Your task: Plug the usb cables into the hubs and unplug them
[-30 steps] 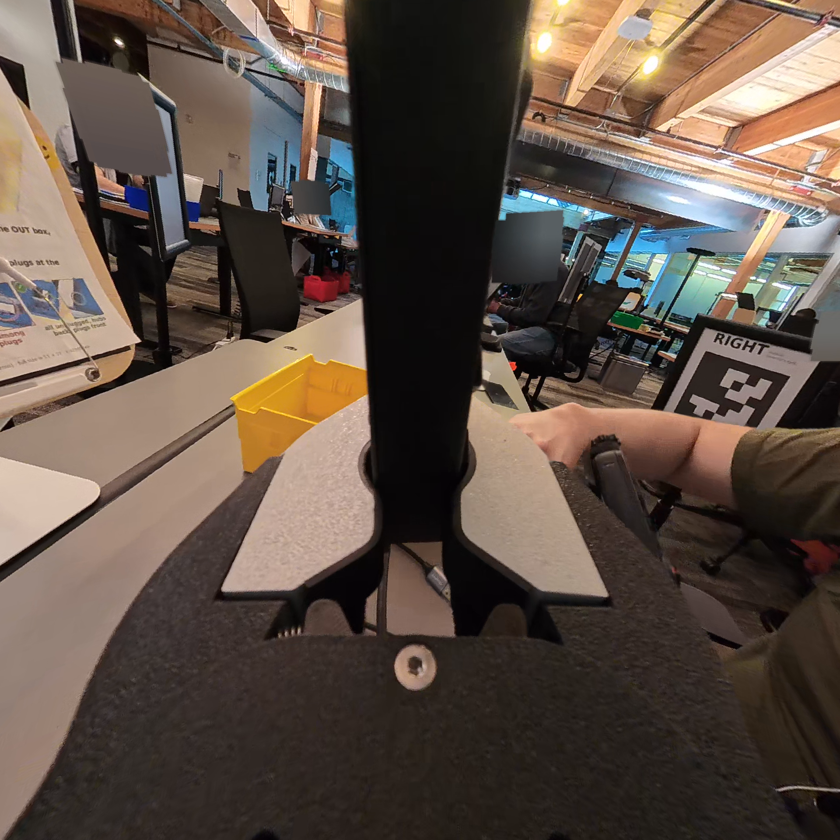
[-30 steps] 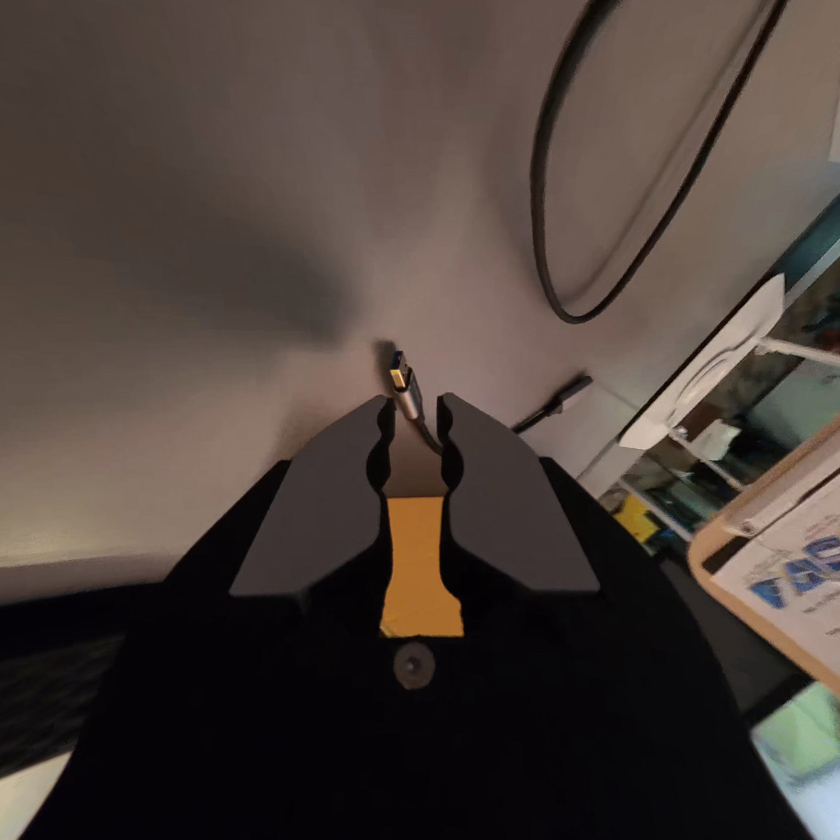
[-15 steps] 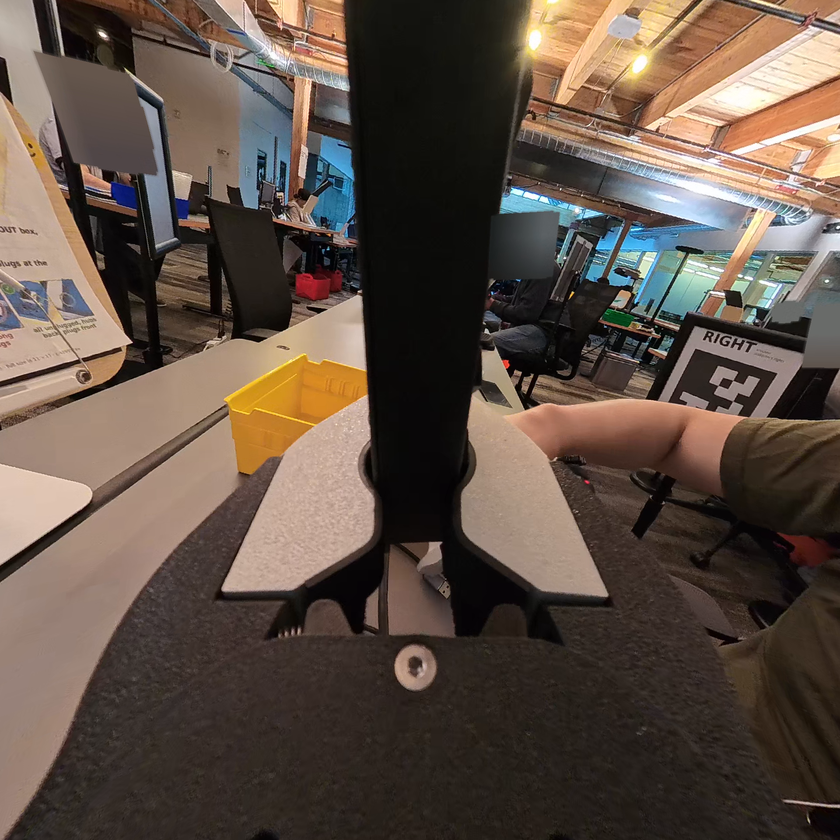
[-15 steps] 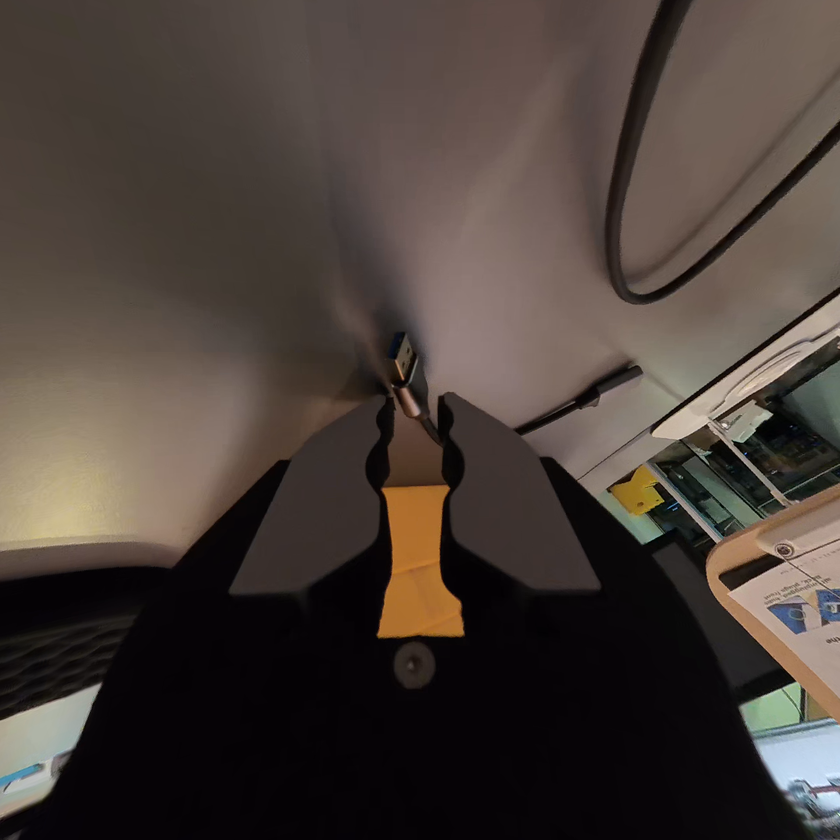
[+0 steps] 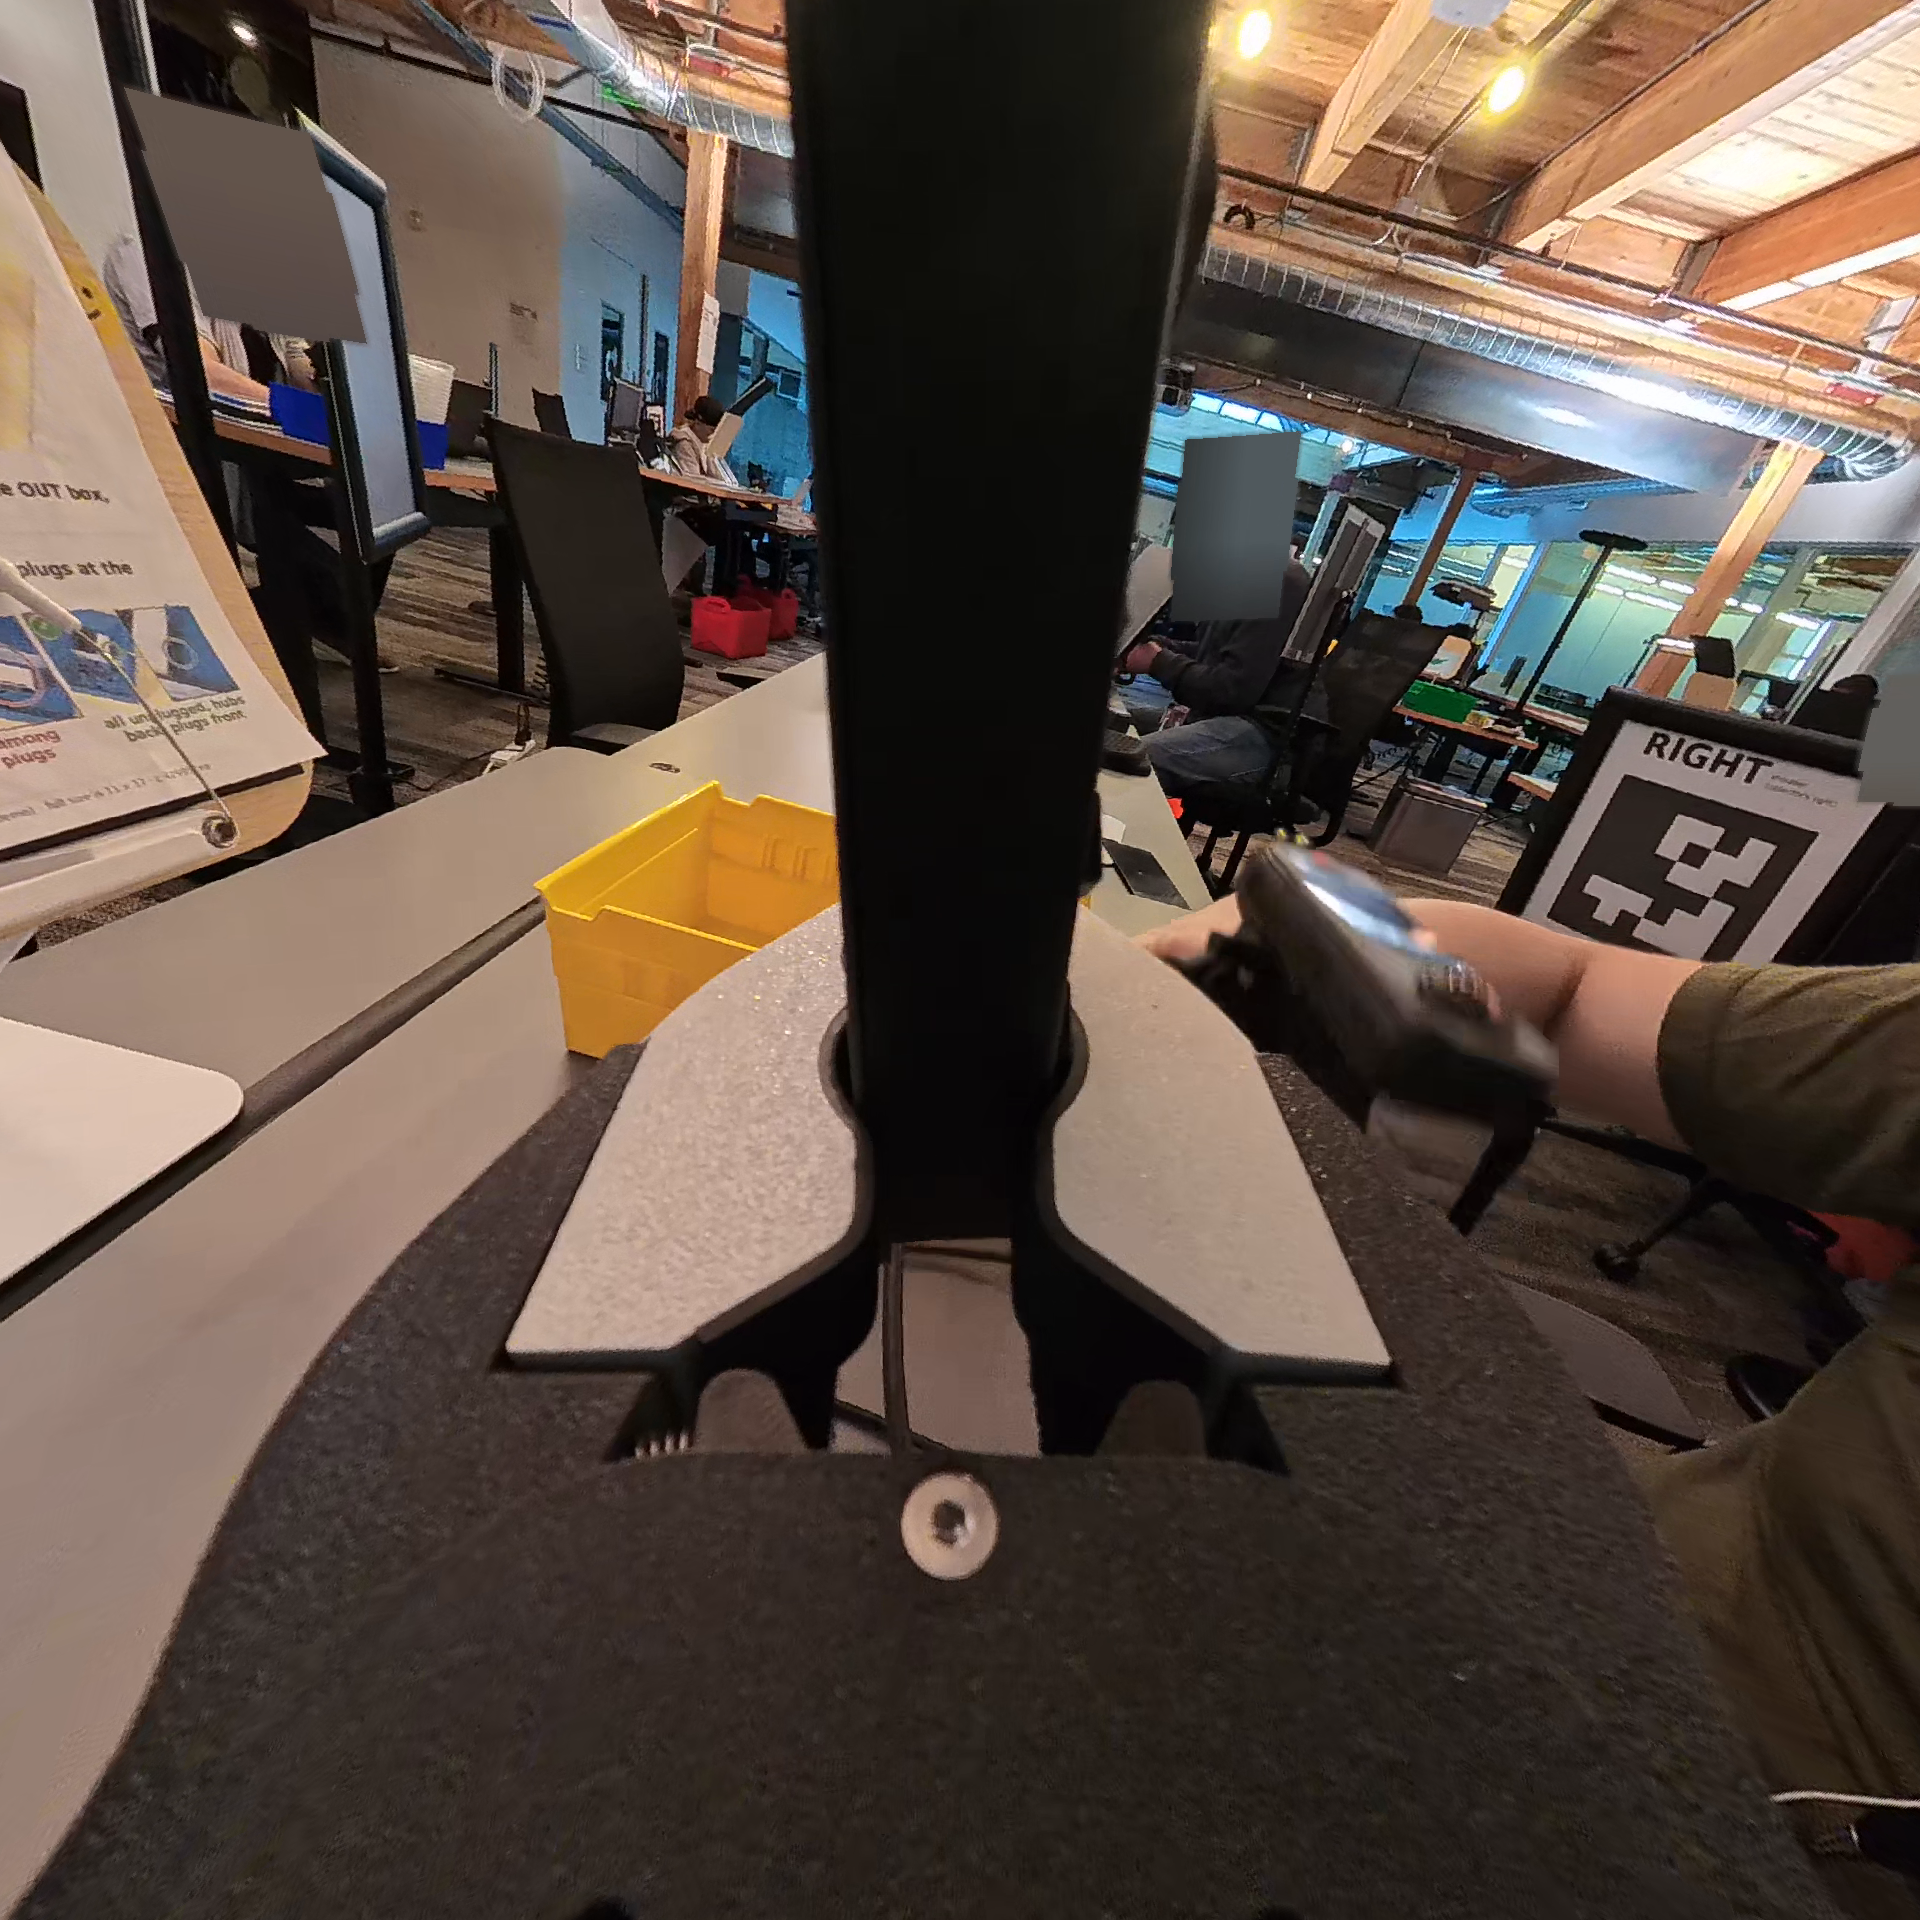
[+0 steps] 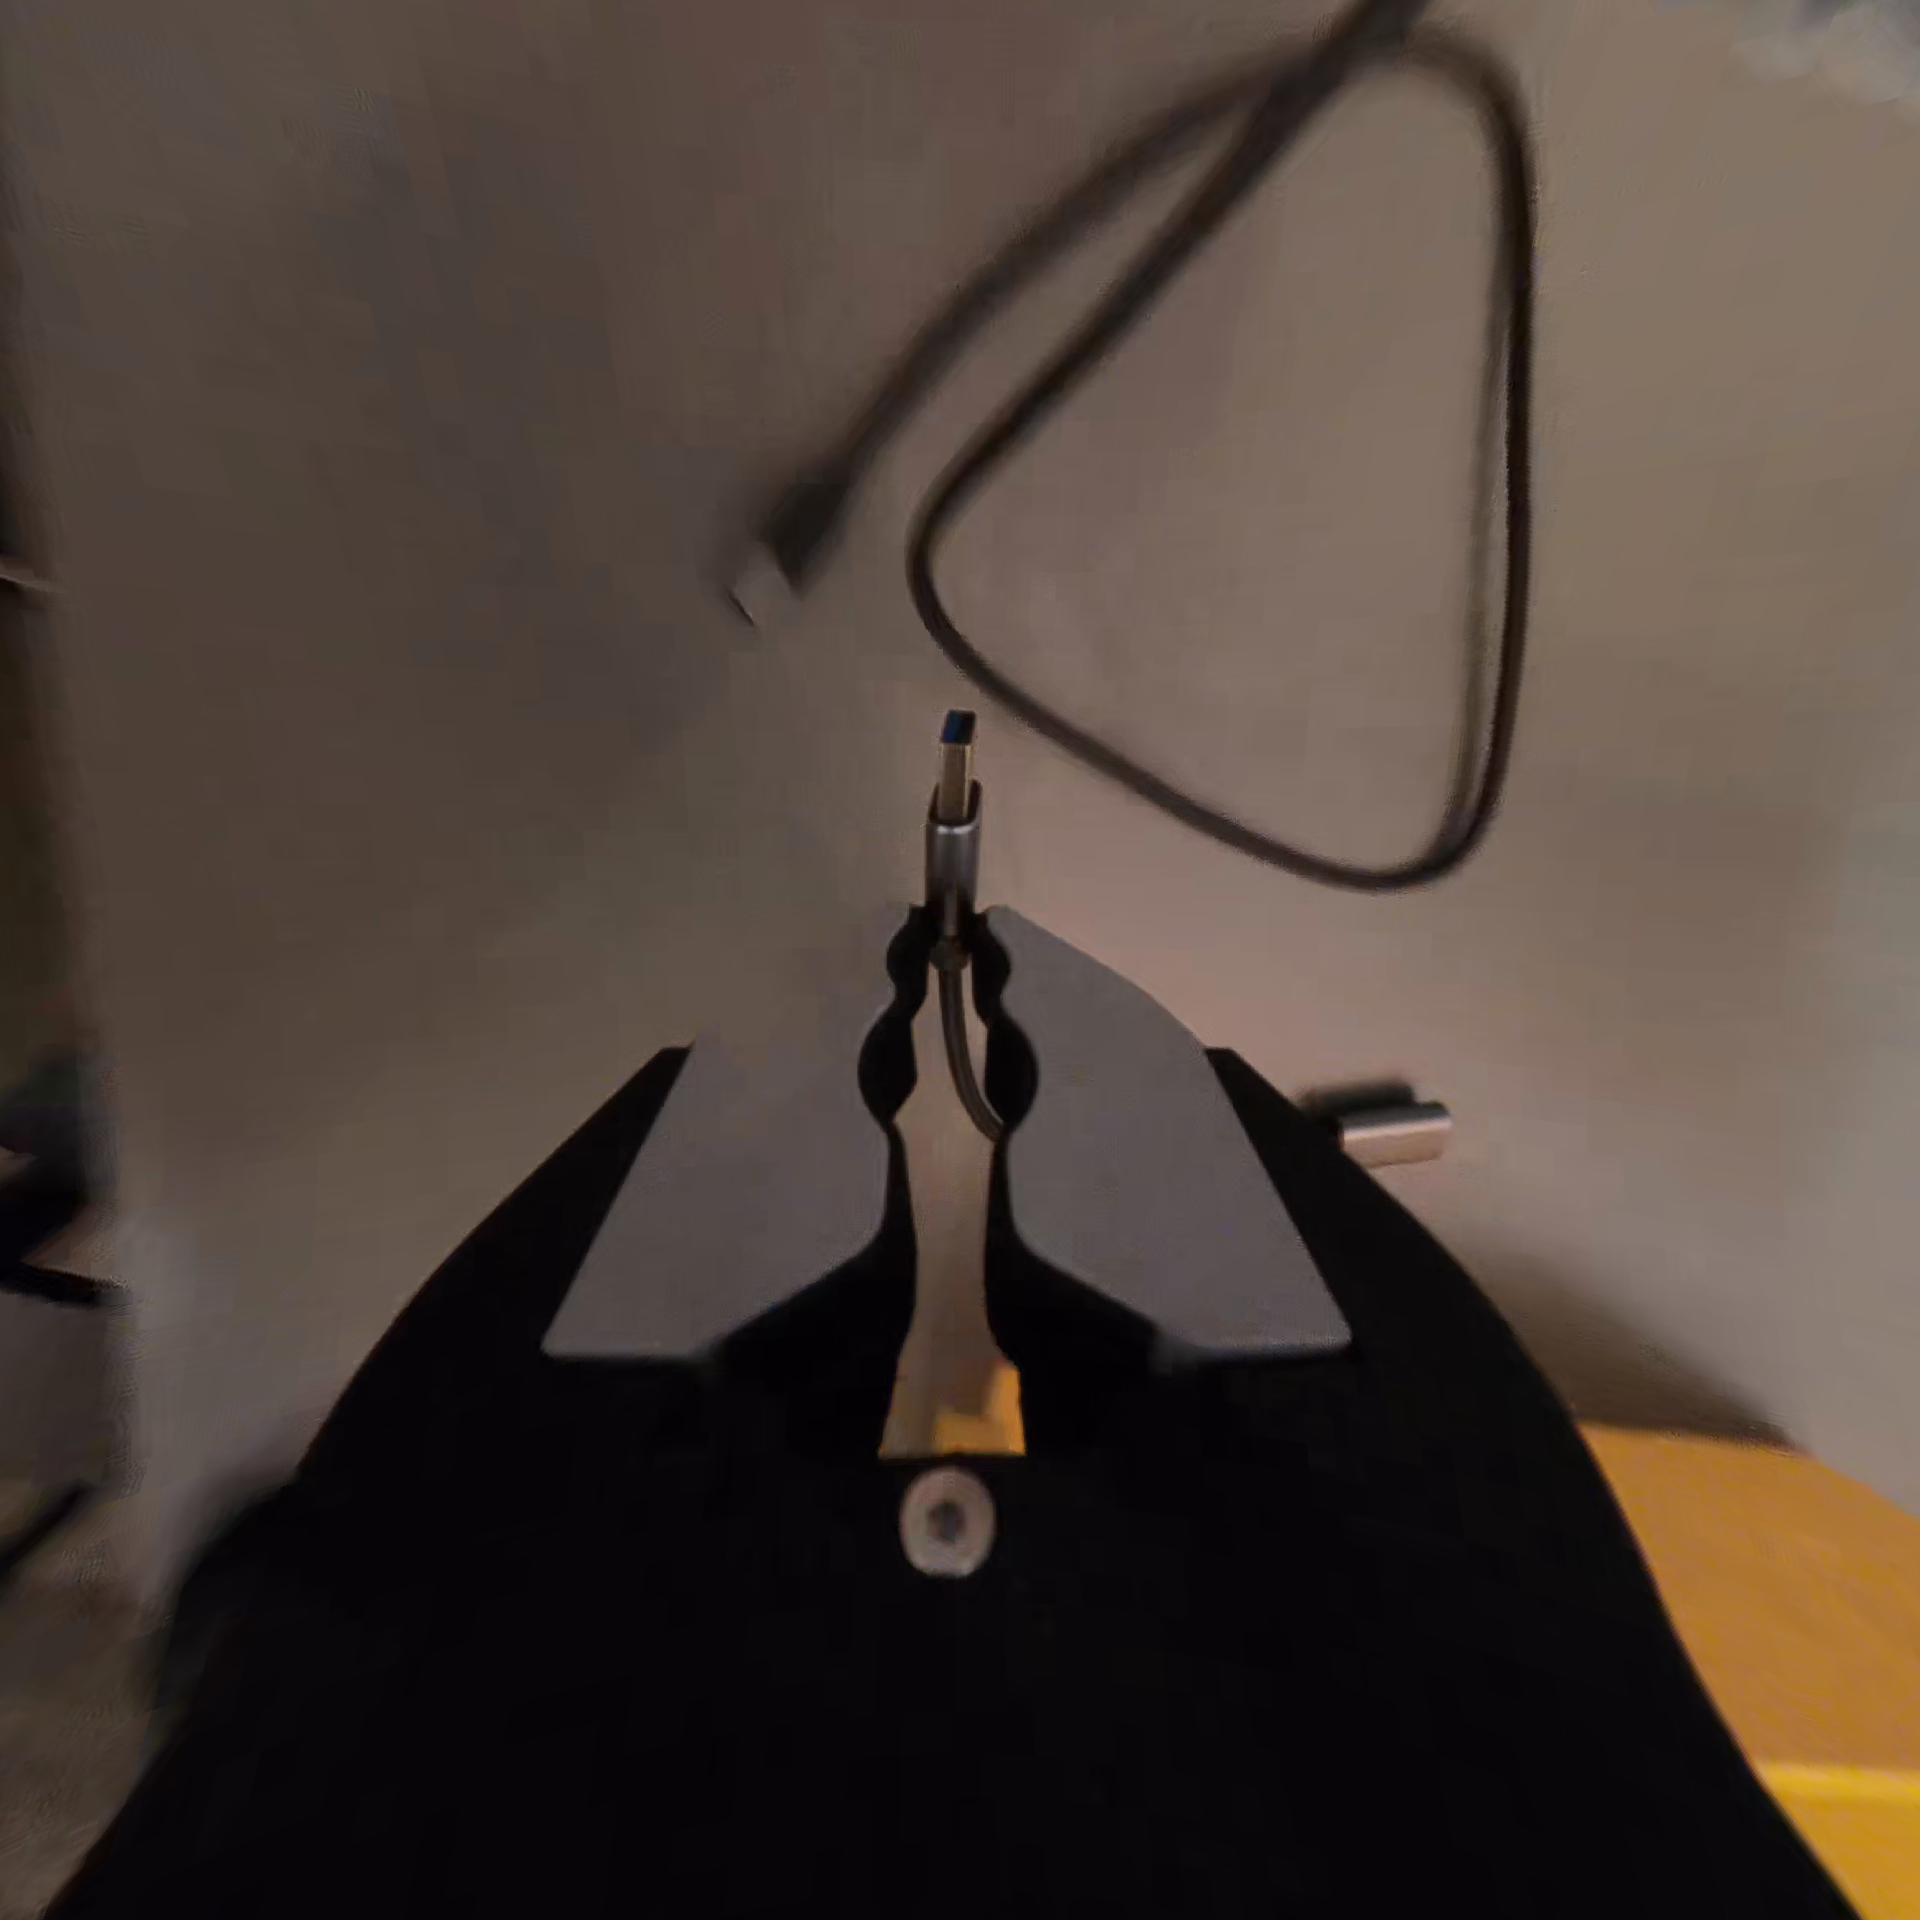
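The right gripper [image 6: 951,920] pinches a USB plug [image 6: 954,800] above the grey table [image 6: 416,520]. The left gripper [image 5: 956,1049] grips a tall black bar [image 5: 987,520], perhaps a hub.

Each claw has a black, grainy body with two flat grey fingers [image 5: 717,1153] whose inner edges are scalloped, and a silver hex screw [image 5: 948,1525] sits at 6 o'clock below the slot. The person wears an olive-green sleeve [image 5: 1797,1081] at 3 o'clock.
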The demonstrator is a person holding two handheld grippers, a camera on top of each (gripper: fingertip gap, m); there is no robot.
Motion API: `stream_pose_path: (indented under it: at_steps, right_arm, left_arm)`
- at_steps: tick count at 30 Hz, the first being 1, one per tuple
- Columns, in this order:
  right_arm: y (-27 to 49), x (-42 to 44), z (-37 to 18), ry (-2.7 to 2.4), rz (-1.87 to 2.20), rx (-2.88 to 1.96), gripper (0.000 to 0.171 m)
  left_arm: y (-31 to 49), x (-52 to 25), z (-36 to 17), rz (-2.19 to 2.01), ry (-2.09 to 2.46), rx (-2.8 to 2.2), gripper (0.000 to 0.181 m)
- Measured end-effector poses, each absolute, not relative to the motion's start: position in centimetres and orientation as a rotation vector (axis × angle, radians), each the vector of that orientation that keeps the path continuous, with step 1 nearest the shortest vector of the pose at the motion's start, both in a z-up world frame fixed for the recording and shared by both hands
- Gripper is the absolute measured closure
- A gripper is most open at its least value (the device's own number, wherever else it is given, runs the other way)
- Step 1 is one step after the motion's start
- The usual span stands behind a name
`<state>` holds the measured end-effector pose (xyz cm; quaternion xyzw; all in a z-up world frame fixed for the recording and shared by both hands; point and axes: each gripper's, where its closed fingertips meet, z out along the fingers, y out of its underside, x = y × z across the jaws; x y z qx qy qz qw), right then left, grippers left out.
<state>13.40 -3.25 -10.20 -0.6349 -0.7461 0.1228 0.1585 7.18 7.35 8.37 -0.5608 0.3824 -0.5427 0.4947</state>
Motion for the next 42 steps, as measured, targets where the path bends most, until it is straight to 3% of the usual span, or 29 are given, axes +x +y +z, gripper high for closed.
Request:
stream_pose_path:
  at_steps: [5,13,20,42]
  right_arm:
    - [-5.2,11.1,-1.3,-1.814,1.039,-1.824,0.163]
    - [-6.1,11.0,2.7,-1.438,1.903,-1.908,0.163]
    - [-4.1,9.8,-3.1,-1.345,1.845,-2.230,0.163]
    - [1.0,12.6,-15.6,-1.387,0.595,-2.463,0.159]
  left_arm:
    - [7.5,6.9,8.5,-1.314,0.920,-1.359,0.155]
    - [7.6,6.5,8.7,-1.313,0.909,-1.358,0.155]
    - [8.0,6.2,8.5,-1.304,0.896,-1.366,0.155]
    - [8.8,5.5,7.8,-1.198,0.915,-1.408,0.155]
